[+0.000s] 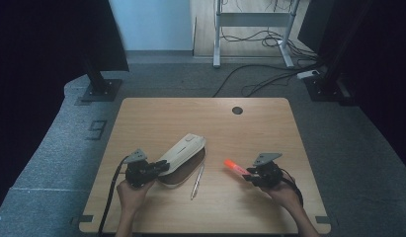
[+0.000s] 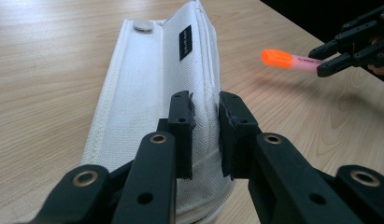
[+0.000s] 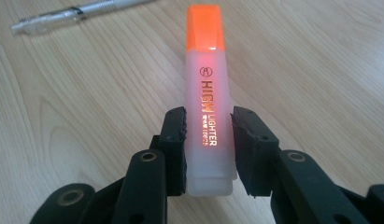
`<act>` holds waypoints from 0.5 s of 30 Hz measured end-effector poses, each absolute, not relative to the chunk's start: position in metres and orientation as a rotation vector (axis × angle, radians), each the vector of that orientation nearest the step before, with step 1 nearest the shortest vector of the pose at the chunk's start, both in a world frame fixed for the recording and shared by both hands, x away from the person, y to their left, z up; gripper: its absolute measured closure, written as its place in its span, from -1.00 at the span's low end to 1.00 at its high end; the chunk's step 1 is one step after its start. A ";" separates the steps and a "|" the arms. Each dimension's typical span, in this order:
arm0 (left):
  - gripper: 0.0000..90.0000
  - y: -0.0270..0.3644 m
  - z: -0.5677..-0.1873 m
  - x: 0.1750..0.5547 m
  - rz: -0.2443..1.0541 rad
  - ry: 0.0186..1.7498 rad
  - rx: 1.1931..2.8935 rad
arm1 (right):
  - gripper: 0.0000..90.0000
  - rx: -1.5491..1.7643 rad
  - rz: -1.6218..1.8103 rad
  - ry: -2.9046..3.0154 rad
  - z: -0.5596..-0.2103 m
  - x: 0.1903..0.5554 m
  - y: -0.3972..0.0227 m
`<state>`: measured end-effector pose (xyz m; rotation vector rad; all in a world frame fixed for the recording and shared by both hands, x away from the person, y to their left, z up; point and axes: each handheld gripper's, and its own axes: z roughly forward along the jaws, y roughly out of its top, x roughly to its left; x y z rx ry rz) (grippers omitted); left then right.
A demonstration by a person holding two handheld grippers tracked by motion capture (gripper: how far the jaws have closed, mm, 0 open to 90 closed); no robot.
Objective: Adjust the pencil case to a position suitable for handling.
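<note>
Highlighter direction: the highlighter [image 3: 206, 107] is held clear of the table in the right gripper [image 1: 251, 175], its long axis running from the gripper toward the pouch, orange cap leading up and to the left in the high view.
Highlighter look: frosted pink barrel, bright orange cap, gold lettering along the barrel.
Right gripper: jaws closed on the barrel's rear half, one pad on each side.
Pouch: a long white fabric pencil pouch [image 1: 182, 152] lies slantwise left of centre on the table [image 1: 250, 133], its far end pointing up and right, with a round snap and a small black label.
Left gripper: the left gripper [image 2: 206, 133] pinches the pouch's near end, jaws narrow on the fabric.
Pen: a clear pen [image 1: 197, 181] lies between the pouch and the highlighter, just beside the pouch.
Open room: bare wood spans the far half and the right side; the near edge is close behind both hands.
</note>
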<state>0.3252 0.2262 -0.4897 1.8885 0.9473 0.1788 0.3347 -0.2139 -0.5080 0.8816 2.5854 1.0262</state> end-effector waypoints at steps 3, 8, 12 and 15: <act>0.69 0.227 -0.489 0.325 0.179 0.947 1.882 | 0.45 0.866 1.031 2.593 -0.506 0.338 -0.207; 0.69 0.227 -0.489 0.325 0.179 0.947 1.882 | 0.45 0.841 1.043 2.613 -0.504 0.342 -0.194; 0.69 0.227 -0.489 0.325 0.180 0.946 1.884 | 0.45 0.830 1.044 2.627 -0.503 0.347 -0.185; 0.69 0.227 -0.489 0.325 0.179 0.946 1.884 | 0.45 0.824 1.050 2.631 -0.503 0.351 -0.180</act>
